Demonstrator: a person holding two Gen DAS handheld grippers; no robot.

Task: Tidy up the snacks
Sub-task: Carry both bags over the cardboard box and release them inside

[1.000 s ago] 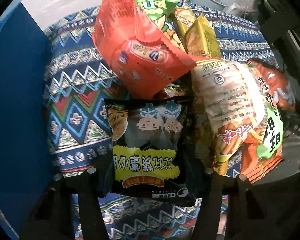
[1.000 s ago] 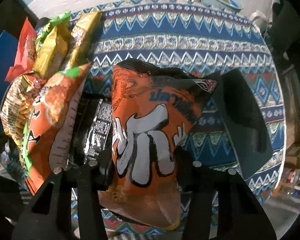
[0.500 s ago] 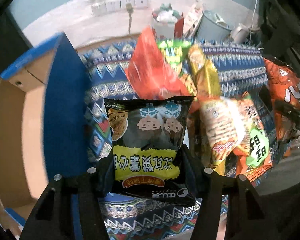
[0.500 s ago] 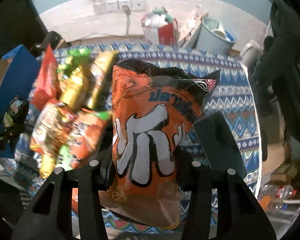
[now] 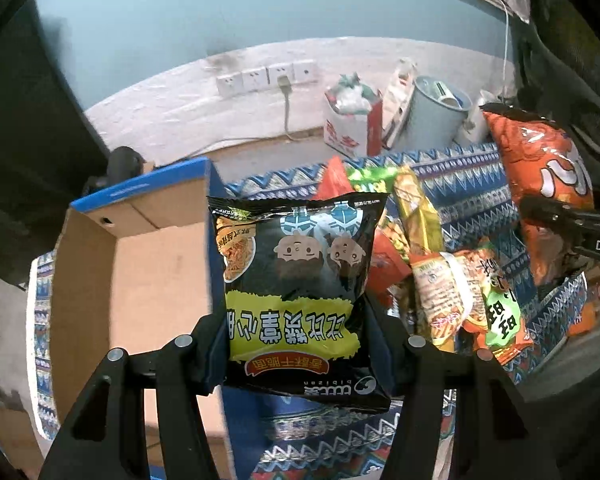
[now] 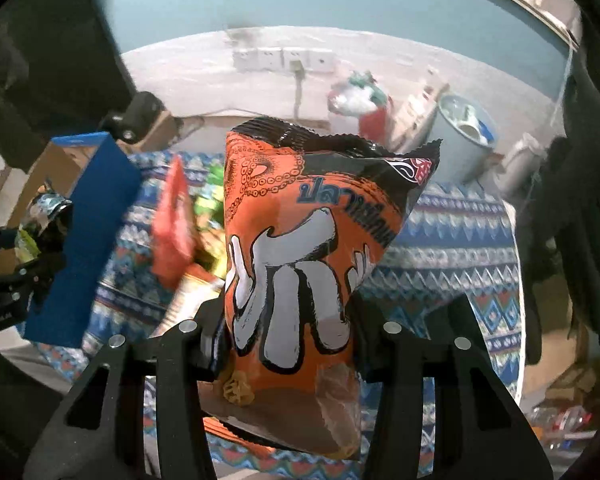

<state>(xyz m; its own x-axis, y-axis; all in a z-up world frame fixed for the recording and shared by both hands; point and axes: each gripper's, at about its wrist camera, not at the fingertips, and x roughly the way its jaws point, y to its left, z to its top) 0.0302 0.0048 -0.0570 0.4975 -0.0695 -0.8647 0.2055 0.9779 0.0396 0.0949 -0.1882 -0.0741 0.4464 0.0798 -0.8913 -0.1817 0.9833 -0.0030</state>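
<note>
My left gripper is shut on a black snack bag with a yellow band, held upright above the table. The right gripper is shut on an orange snack bag with white lettering; that same orange bag shows at the right of the left wrist view. A pile of snack packets lies on the patterned tablecloth. An open cardboard box with blue outer walls stands at the left; in the right wrist view the box has the left gripper and black bag beside it.
Behind the table, on the floor by the wall, stand a grey bin and a red and white bag. Wall sockets with a plugged cable sit above. Dark furniture fills the left.
Both grippers have risen with their bags and tilted up, so the wall and floor behind the table came into view. The pile on the cloth now lies lower and farther off.
</note>
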